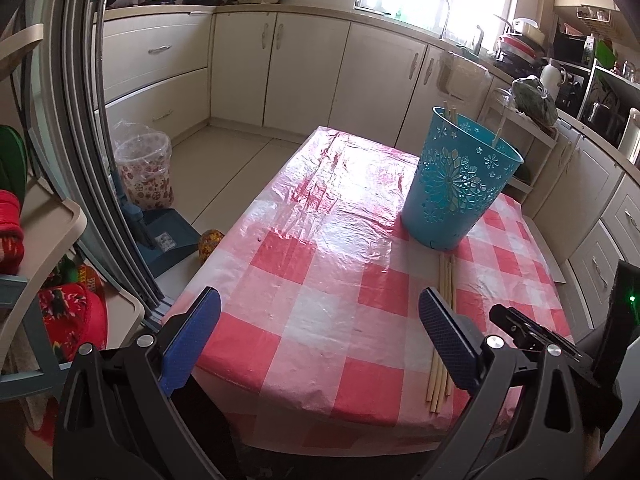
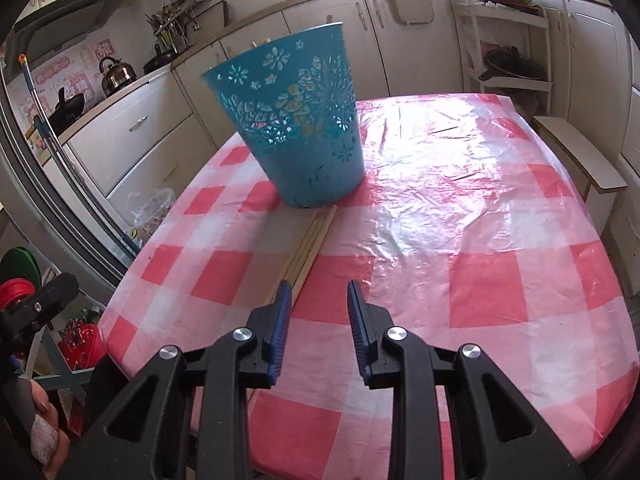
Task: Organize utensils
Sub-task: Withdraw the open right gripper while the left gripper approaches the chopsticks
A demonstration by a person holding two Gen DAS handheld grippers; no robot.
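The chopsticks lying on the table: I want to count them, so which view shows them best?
The left wrist view: the chopsticks lie nearly full length from the blue basket to the table edge, only partly behind a finger. In the right wrist view the chopsticks are foreshortened and their near ends hidden by the right gripper.

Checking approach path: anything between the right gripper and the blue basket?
Only the chopsticks, lying on the tablecloth from the basket base back to the right gripper, beside its left finger. Otherwise bare cloth, per the right wrist view.

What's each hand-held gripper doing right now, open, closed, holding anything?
Left hand-held gripper: open wide, holding nothing.
Right hand-held gripper: partly open, nothing between its fingers; chopsticks lie just beside the left finger.
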